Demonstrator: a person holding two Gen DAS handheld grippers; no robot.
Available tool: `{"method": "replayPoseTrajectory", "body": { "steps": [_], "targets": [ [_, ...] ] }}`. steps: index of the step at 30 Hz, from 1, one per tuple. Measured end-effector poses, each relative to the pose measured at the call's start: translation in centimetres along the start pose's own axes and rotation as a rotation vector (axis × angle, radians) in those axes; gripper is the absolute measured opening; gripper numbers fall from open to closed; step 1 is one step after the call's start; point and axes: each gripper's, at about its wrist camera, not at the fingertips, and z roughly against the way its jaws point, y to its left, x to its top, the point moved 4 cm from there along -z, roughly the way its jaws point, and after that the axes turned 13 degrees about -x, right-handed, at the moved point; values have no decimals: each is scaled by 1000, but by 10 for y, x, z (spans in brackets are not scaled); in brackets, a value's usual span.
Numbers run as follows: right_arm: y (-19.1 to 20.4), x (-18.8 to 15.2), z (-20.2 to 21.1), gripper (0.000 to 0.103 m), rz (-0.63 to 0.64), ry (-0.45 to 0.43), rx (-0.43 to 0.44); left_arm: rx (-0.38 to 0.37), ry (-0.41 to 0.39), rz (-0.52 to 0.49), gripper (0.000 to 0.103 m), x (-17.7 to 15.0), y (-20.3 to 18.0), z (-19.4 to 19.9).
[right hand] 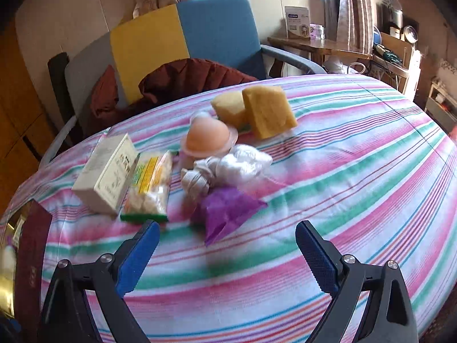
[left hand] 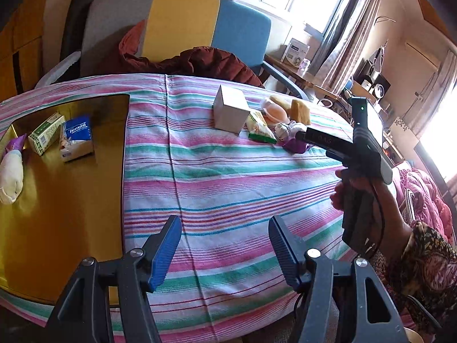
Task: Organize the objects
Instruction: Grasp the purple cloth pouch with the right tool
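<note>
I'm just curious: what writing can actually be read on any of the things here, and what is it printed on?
"Tempo": on the blue tissue pack lying in the golden tray.
Green and white box beside it: print too small to read.
Cream box on the striped cloth: dark characters, too blurred to read.
Snack bag: yellow and green label, unreadable.
White carton on the far desk: blue label, too small.
Right tool's body, seen from the left: faint marking, illegible.
</note>
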Motion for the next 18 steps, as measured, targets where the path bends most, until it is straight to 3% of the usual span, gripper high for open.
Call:
{"method": "replayPoseTrajectory", "body": {
  "steps": [4, 12, 18],
  "targets": [
    [9, 10, -18, 91, 30, 4, -15, 6, 17, 0, 64, -2, 0, -4],
    [23, 6, -43, 70, 85, 38, 4, 14, 43, -2, 64, -3, -1, -13],
    [15, 2, -38, 65, 45, 17, 23, 11, 71, -9, 64, -2, -5, -26]
  ]
}}
